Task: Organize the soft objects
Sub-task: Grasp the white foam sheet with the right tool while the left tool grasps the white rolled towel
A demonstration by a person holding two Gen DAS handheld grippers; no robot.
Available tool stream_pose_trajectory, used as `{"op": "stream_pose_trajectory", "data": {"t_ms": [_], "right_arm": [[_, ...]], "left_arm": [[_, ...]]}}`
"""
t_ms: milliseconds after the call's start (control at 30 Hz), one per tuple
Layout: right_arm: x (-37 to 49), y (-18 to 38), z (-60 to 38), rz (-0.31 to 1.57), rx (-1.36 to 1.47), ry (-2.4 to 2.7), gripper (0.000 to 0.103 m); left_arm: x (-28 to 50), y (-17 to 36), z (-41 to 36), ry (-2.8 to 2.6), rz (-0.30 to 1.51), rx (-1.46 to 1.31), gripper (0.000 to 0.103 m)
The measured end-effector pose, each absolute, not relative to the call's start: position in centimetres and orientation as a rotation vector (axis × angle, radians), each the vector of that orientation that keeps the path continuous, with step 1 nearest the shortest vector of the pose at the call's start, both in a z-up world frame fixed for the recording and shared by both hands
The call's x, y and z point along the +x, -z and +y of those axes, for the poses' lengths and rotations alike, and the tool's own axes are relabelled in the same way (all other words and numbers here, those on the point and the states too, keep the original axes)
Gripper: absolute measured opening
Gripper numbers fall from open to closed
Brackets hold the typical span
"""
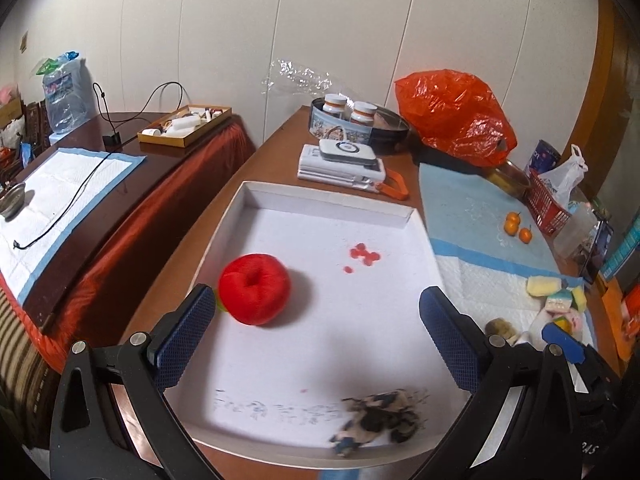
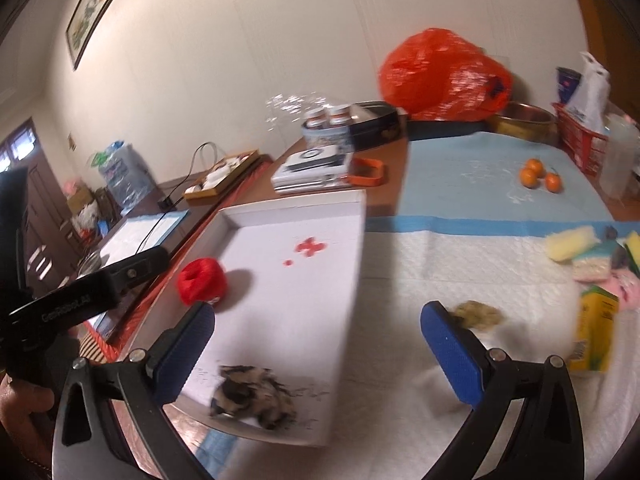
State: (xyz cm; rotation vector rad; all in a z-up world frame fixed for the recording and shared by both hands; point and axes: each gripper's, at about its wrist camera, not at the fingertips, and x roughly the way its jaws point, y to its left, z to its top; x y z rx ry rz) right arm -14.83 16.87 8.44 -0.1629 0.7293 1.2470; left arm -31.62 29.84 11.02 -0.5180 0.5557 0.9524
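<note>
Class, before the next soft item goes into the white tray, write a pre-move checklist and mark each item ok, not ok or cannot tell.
1. Left tool open and empty: ok.
2. Right tool open and empty: ok.
3. White tray has free floor: ok; only the red plush apple and black-and-white fabric toy lie inside.
4. Soft items left on the pad: ok; brown fuzzy piece and sponge pile wait.
5. Nearest item unobstructed: ok.
6. Brown piece's softness: cannot tell.
</note>
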Motion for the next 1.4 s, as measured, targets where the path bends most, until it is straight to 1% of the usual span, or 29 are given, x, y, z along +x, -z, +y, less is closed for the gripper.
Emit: {"op": "stream_pose_trajectory", "data": {"t_ms": [233,400,600,1033,1267,1400], "right_arm": [[-11.0,-8.8,13.2,0.713,-0.148,-1.226,0.103],[-8.1,-8.8,10.8,0.701,-0.148,-1.199,0.103],[-4.4,-7.8,7.7,0.730,-0.129,-1.146,0.103],[3.7,-4.9,1.4,0.814,-0.051,-0.949,0.103],[4.1,-2.7,1.7,0.895,-0.094,-0.986,0.103],[4.0,-1.8,2.1,0.951,-0.111,-1.005,0.103]], "left_arm": [[-27.1,-11.3,26.1,-0.908,0.561,-0.498,0.103],[-22.2,-9.2,22.6,-0.824,0.633,-0.484,0.103],[-18.5,-7.3,20.2,-0.773,0.702,-0.489,0.103],[-13.4,-3.8,19.1,-0.640,0.787,-0.488,0.103],[-11.5,-2.4,17.9,-0.646,0.865,-0.370,0.103],[-11.4,-2.3,18.2,-0.666,0.861,-0.348,0.103]]}}
